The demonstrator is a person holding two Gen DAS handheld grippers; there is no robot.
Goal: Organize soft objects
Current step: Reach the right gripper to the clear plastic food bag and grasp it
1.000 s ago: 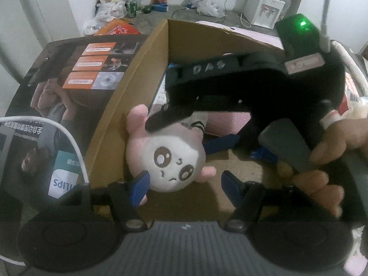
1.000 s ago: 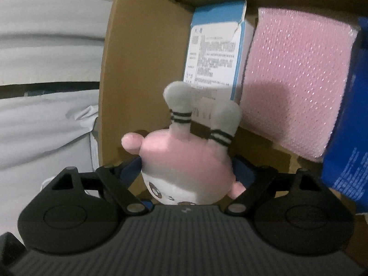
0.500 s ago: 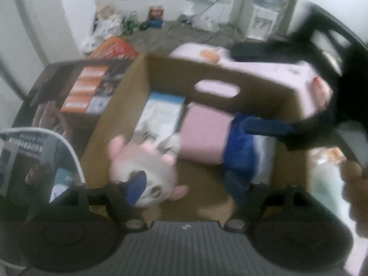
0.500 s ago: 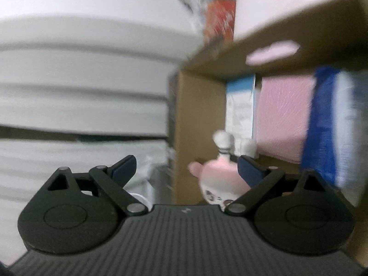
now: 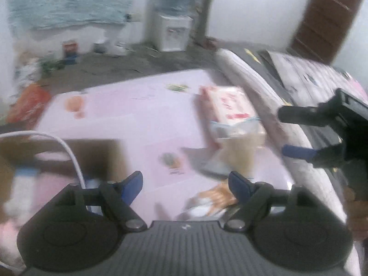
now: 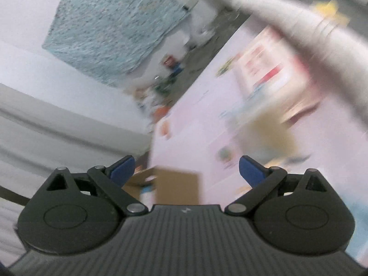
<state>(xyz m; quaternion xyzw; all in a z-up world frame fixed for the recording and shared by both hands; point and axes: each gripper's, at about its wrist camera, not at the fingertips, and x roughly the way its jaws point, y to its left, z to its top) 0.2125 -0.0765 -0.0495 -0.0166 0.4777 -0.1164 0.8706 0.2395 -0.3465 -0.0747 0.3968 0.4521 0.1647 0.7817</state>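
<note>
Heavily blurred, both views; the left gripper (image 5: 185, 185) is opening, empty; the right gripper (image 6: 186, 169) spread, empty; box (image 5: 101, 154) cut off.

A matt brown cardboard box (image 5: 101, 154) was seen beside a smooth pink printed sheet (image 5: 142, 115). A glossy plastic-wrapped packet (image 5: 230, 108) lay on it. The left gripper (image 5: 185, 187) was made of matt black plastic, ribbed at its base, with blue rubbery-looking fingers (image 5: 131, 185) and small shiny metal pivots.
</note>
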